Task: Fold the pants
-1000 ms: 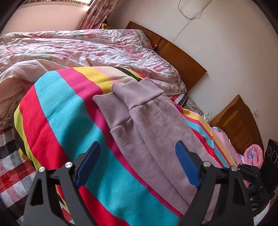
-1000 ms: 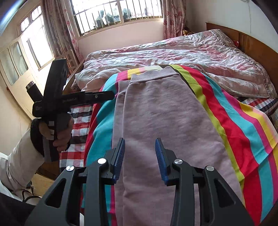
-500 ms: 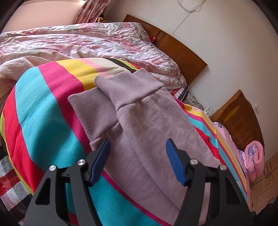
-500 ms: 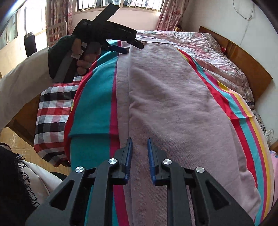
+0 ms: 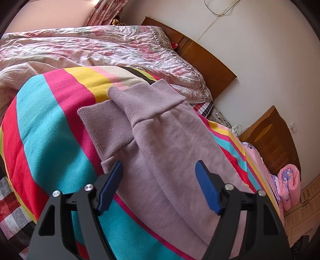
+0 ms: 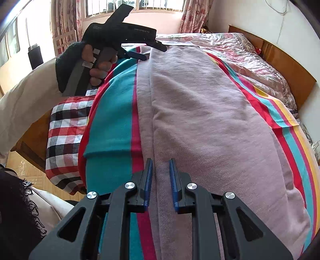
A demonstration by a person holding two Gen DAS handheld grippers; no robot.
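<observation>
Right gripper [image 6: 161,180] narrowed, pinching pants [image 6: 210,120] edge; left gripper [image 5: 160,184] wide, empty.

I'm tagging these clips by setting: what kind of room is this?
Most likely a home bedroom. The pants lie on a bed with a striped blanket and a rumpled quilt, against a wooden headboard, with a curtained window beyond.

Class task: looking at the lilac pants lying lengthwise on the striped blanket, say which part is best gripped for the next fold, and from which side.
Probably the ribbed cuffs: on the pants they form a firm, thick end that overlaps and lies flat. Come in low from the open cuff end, pinching both layers together.
</observation>
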